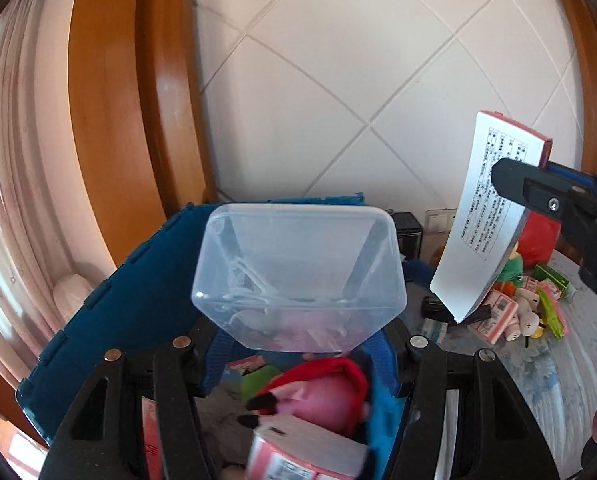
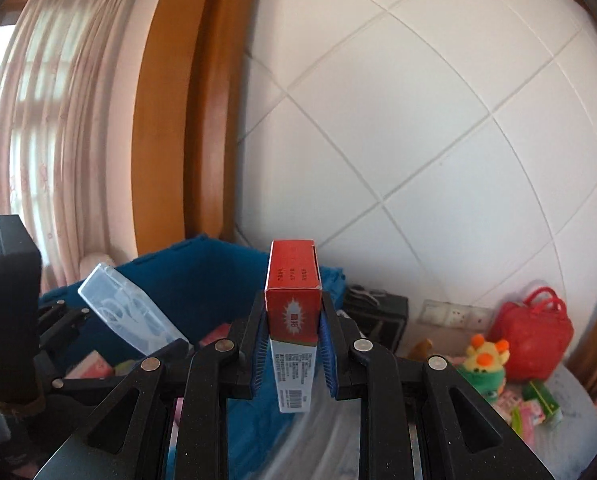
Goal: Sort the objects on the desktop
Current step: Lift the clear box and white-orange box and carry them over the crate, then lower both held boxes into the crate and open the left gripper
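The blue storage bin (image 1: 110, 320) stands at the left, against the wooden frame (image 1: 110, 120). It contains a pink plush toy (image 1: 322, 396) and a pink-and-white carton (image 1: 306, 456).

The left gripper (image 1: 298, 344) holds the clear plastic box (image 1: 298, 272) above the bin. Its fingers are partly apart and press on the box from both sides. In the right wrist view the box (image 2: 130, 312) is tilted, with its far end raised.

The right gripper (image 2: 294, 344) is to the right of the bin. Its blue-padded fingers (image 2: 325, 344) are clamped on the red-and-white carton (image 2: 294, 304), which stands upright between them.

Further right, the table surface (image 1: 538, 380) carries small pink packets (image 1: 498, 312), a green plush toy (image 2: 484, 368) and a red bag (image 2: 534, 340). All are well apart from both grippers.
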A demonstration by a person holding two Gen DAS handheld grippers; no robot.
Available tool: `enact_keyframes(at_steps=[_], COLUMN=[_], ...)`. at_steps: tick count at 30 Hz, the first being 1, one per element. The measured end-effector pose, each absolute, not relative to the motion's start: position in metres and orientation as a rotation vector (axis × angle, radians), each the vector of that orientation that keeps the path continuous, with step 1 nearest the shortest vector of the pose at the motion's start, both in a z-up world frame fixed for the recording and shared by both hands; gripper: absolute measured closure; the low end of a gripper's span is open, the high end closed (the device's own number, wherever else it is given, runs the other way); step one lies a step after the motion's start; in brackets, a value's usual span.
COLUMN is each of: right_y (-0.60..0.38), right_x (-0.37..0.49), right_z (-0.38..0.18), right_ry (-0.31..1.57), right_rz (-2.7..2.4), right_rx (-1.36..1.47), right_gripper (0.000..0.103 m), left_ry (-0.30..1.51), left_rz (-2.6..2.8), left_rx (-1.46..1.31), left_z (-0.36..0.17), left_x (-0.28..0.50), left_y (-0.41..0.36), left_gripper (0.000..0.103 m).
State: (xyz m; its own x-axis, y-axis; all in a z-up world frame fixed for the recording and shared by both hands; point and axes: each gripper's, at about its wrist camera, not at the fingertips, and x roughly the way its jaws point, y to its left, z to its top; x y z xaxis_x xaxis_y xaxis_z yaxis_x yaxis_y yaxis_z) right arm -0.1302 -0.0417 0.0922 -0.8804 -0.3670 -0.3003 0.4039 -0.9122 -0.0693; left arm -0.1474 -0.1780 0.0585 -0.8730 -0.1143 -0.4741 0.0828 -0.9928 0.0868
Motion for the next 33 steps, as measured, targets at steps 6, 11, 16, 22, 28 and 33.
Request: enact_keyframes(at_steps=[6,11,16,22,28,33], right_y=[-0.121,-0.168,-0.190,-0.202,-0.202,-0.195], right_x=[-0.188,-0.238,-0.263,-0.278,-0.271,-0.260], right_z=[0.090,0.065,0.033,0.016,0.022,0.031], right_ry=[0.228,0.279,0.339,0.361,0.376,0.382], right_rz=[-2.658,-2.584,-2.561,-2.540,-2.571,-2.619], right_rx=[0.557,0.783,0.932,1.010,1.008,0.969], right_gripper=[0.080,0.080,0.080,0.080,0.068,0.013], left_ry=[-0.083,-0.061,-0.037,-0.024,0.001,0.018], left_rz=[-2.817,-2.723,-2.650,-2.638,-2.620,-2.625], left_rx=[1.009,1.196,1.304,1.334,1.316,1.282], left_z=[0.043,0.021,-0.001,-0.005,-0.004,0.002], left_x=[-0.200,-0.238,-0.255,-0.258,-0.246,-0.224], left_y=[-0.252,-0.290,-0.309,-0.305,-0.309,-0.312], left_gripper=[0.044,0.044,0.044,0.035,0.031,0.031])
